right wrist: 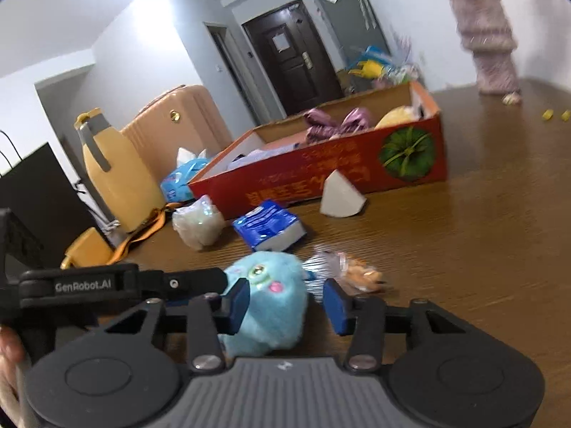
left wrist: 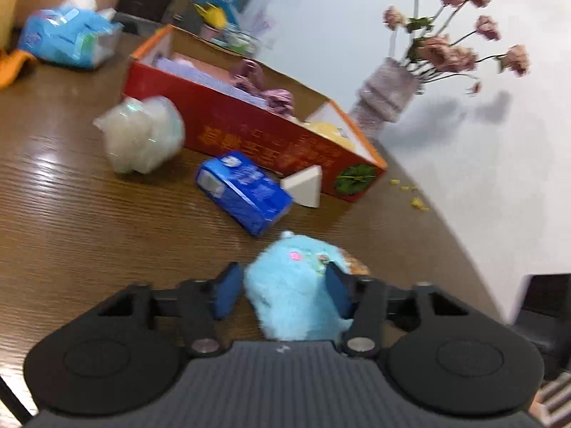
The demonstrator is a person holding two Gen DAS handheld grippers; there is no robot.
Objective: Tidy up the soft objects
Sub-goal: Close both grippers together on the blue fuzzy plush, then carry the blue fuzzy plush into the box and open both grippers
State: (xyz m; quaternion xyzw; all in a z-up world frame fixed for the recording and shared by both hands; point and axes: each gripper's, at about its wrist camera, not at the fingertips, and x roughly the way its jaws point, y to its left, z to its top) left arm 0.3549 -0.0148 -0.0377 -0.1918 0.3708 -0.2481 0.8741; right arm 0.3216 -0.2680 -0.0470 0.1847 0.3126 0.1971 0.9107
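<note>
Low in both views, a fluffy pale-blue round plush toy point(left wrist: 296, 292) with a pink cheek spot sits on the brown wood-grain table point(left wrist: 71, 214). The left gripper point(left wrist: 282, 294) pinches it. The right gripper point(right wrist: 285, 301) straddles it, only its left pad touching, jaws apart.

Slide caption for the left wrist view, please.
Left gripper straddles the blue plush on the table, red box beyond.

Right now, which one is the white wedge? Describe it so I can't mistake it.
Find the long red cardboard box on the brown table. The white wedge sits against the box's front wall, near the green pumpkin picture. Unlike the blue tissue pack beside it, it is plain, matte and triangular.
</note>
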